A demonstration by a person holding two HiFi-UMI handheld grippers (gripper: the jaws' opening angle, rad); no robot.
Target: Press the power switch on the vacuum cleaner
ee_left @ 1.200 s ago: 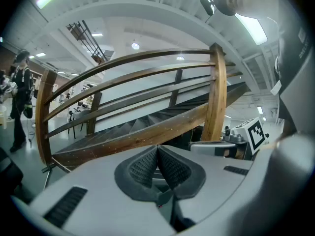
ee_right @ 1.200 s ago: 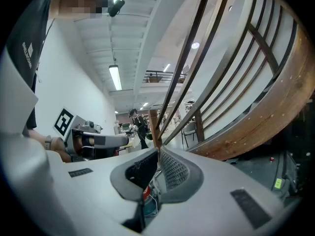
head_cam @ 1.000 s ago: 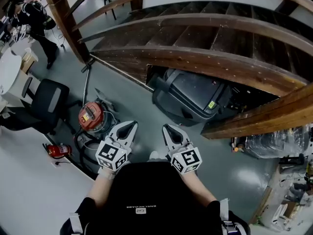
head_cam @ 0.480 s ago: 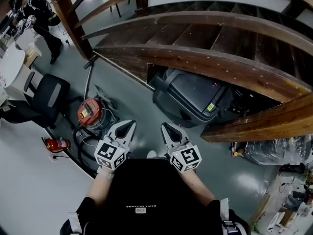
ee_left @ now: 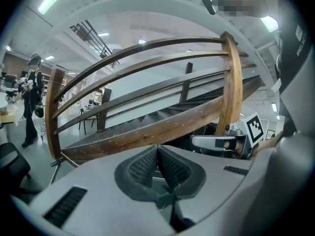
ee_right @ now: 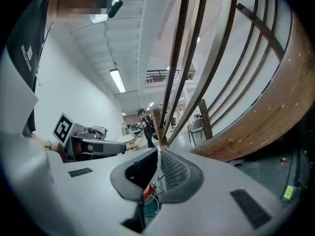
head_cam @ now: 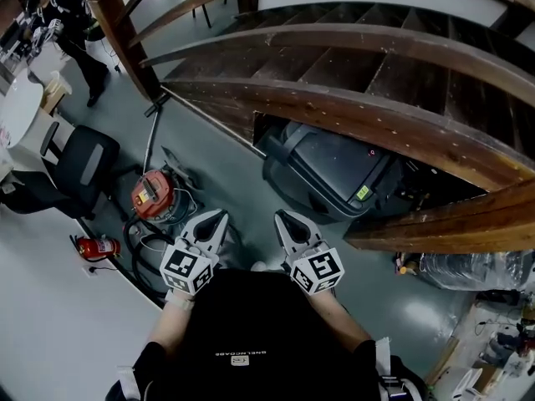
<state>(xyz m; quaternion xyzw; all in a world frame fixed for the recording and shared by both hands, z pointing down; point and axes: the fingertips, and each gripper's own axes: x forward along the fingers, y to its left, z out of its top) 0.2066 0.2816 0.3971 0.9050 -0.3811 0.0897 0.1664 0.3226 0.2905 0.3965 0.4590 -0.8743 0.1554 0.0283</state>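
Left gripper (ee_left: 158, 149) first: its two ribbed pads are pressed together with nothing between them; the right gripper (ee_right: 159, 152) is the same, pads meeting at the tip and holding nothing, though a scrap of red shows through the hollow beneath them. I hold both just in front of my chest, side by side and near each other, tips pointing forward above the grey floor (head_cam: 226, 165); each gripper view catches the other gripper and its marker cube off to the side.

The vacuum cleaner (head_cam: 153, 195) stands on the floor ahead and to the left of my left gripper; it is a round red canister with a pale panel on top, and neither gripper touches it; I cannot make out the switch from here. A black hose (head_cam: 144, 239) loops on the floor beside the canister; a long thin wand (head_cam: 151, 136) runs from it toward the foot of the wooden staircase (head_cam: 351, 107), whose curved rails sweep across the top of the head view.

Left of the vacuum cleaner sits a black office chair (head_cam: 84, 167); a red fire extinguisher (head_cam: 96, 246) lies near the hose; a bulky dark machine (head_cam: 330, 170) is tucked under the stairs ahead of my right gripper; a person in dark clothes (head_cam: 73, 19) stands far off at upper left.
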